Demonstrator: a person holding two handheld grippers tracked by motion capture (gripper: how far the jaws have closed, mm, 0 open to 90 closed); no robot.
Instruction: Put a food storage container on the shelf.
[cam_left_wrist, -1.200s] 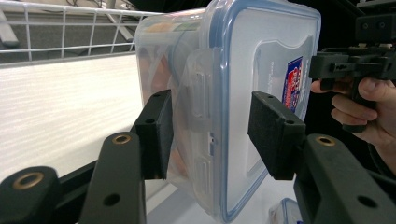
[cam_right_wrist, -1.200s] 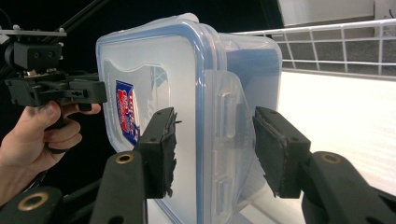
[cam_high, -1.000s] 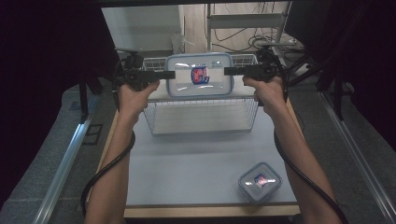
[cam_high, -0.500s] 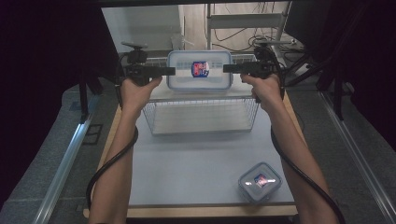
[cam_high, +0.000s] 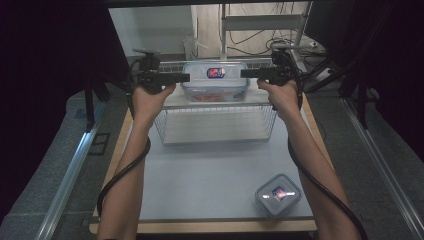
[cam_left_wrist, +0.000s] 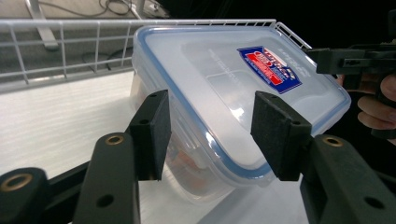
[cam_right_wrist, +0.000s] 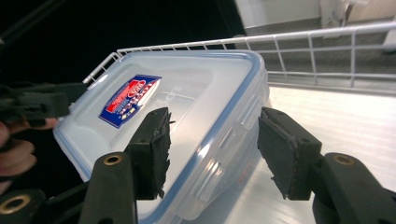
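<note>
A large clear container with a blue-rimmed lid and a red-and-blue label is in the far part of the white wire basket, with something orange-red inside. My left gripper is at its left end and my right gripper at its right end, both open. In the left gripper view the container runs tilted between the spread jaws of the left gripper. The right gripper view shows the container likewise between the wide jaws of the right gripper. I cannot tell whether any pad touches it.
A small square clear container with a similar label stands near the table's front right corner. The pale tabletop stretches between it and the basket. The basket's rim runs behind the big container. Dark curtains, cables and a rack lie beyond.
The big container and both grippers have moved away from the person and down, from above the basket's front part to its far part.
</note>
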